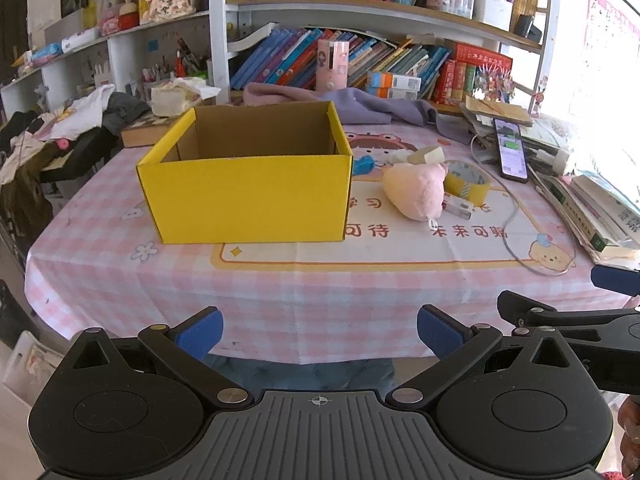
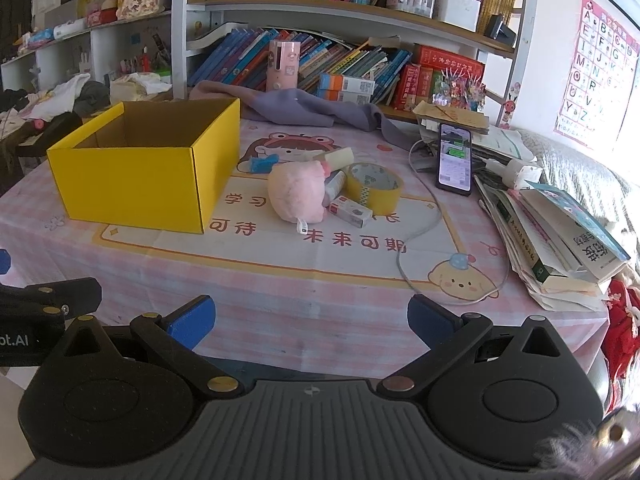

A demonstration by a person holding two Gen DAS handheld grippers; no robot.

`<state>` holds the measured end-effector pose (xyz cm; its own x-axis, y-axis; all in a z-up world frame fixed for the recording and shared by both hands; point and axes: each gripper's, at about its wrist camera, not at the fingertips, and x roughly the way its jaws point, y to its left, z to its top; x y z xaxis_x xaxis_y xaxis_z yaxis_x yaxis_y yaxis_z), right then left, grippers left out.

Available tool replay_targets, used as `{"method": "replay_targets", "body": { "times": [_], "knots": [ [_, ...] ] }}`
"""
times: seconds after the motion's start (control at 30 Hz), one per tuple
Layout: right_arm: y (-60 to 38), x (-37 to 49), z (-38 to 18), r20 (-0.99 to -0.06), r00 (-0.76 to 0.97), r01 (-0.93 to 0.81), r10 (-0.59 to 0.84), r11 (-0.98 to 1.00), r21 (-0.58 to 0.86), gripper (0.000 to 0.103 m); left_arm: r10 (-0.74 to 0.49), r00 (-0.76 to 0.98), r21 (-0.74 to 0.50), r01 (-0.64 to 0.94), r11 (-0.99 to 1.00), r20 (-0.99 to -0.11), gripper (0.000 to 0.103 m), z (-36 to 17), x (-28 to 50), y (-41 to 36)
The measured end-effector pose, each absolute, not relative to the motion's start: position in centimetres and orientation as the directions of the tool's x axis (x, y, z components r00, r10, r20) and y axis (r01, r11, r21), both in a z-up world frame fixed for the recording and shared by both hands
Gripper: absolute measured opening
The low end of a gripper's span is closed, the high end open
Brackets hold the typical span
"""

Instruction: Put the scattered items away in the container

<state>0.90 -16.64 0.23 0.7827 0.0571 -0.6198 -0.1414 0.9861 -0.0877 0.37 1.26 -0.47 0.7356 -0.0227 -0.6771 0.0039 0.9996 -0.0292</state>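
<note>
A yellow cardboard box (image 1: 248, 196) (image 2: 140, 184) stands open on the pink checked tablecloth, and its inside looks bare. To its right lie a pink plush toy (image 1: 418, 190) (image 2: 296, 194), a roll of yellow tape (image 1: 468, 182) (image 2: 374, 188), a small white carton (image 1: 458, 206) (image 2: 352, 212), a blue clip (image 1: 363, 165) (image 2: 262, 165) and a pale yellow block (image 1: 428, 155) (image 2: 336, 158). My left gripper (image 1: 320, 334) is open at the table's near edge, in front of the box. My right gripper (image 2: 310, 322) is open too, nearer the toy pile.
A phone (image 1: 511, 150) (image 2: 455, 160) with a cable lies right of the pile. Stacked books (image 2: 560, 236) line the right edge. A purple cloth (image 2: 304, 106) and bookshelves (image 1: 360, 60) stand behind. Clothes (image 1: 72, 116) are heaped at the far left.
</note>
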Motion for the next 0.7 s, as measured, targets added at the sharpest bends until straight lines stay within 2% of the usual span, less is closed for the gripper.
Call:
{"method": "replay_targets", "body": {
  "times": [0.7],
  "knots": [
    [-16.23,1.19,0.16,-0.623,0.78,-0.139,0.055,0.986,-0.087,0.103,0.0,0.726,-0.004,-0.004,1.0,-0.687,0.103,-0.76,0.67,1.58]
  ]
}}
